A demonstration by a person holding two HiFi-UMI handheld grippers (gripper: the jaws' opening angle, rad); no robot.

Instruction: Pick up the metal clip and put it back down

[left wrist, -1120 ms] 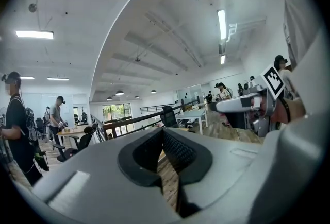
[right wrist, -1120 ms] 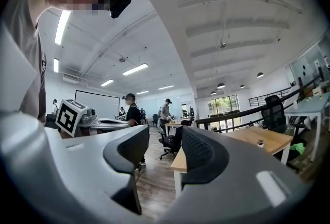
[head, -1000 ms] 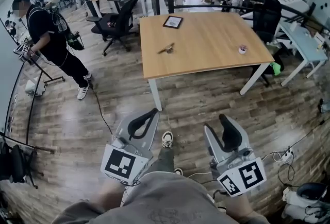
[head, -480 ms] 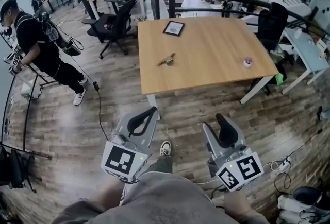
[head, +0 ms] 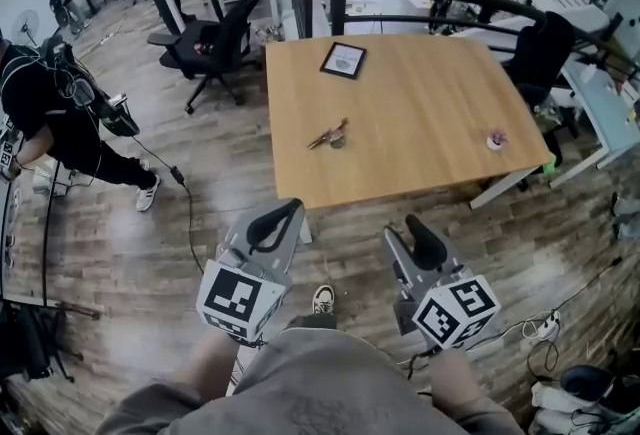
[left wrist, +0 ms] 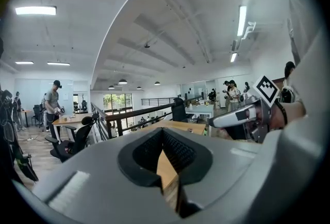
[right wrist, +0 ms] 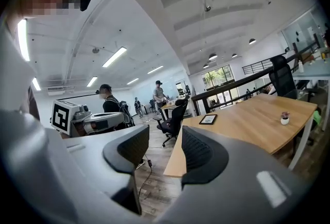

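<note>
Metal clip (head: 328, 135) lies on the desk (head: 420, 113), mid-left part, well apart from both my tools. My left hand-held gripper (head: 288, 213) is clenched, nothing in it. My right hand-held gripper (head: 415, 228) is released and empty. Both are over the floor, near the desk's front edge.

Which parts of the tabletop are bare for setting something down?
The table is mostly bare. The biggest free patch is the middle, between the metal clip on the left half and the small pot near the right edge. Also free are the far side right of the frame and the near strip before the clip. Nowhere is crowded.
</note>
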